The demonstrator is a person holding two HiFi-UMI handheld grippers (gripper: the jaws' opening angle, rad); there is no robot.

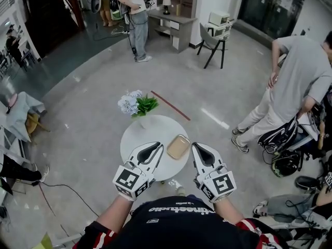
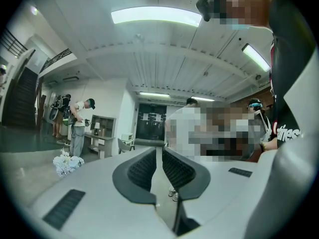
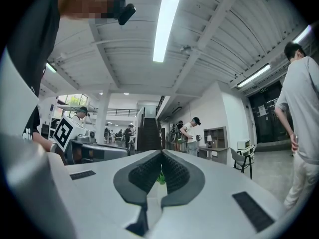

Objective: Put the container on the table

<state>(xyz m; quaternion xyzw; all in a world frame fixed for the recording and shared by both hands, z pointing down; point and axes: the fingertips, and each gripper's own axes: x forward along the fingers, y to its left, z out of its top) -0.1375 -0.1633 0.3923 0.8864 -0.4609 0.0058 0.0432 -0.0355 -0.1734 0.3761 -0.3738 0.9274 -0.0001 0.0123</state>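
White left gripper point(image 1: 157, 146) and white right gripper point(image 1: 196, 146) are held low, side by side, with jaws together, seemingly empty.

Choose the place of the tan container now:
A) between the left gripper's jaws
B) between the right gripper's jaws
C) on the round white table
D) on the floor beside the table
C: in the head view the container lies flat on the round white table, between the left gripper and the right gripper, and neither holds it.
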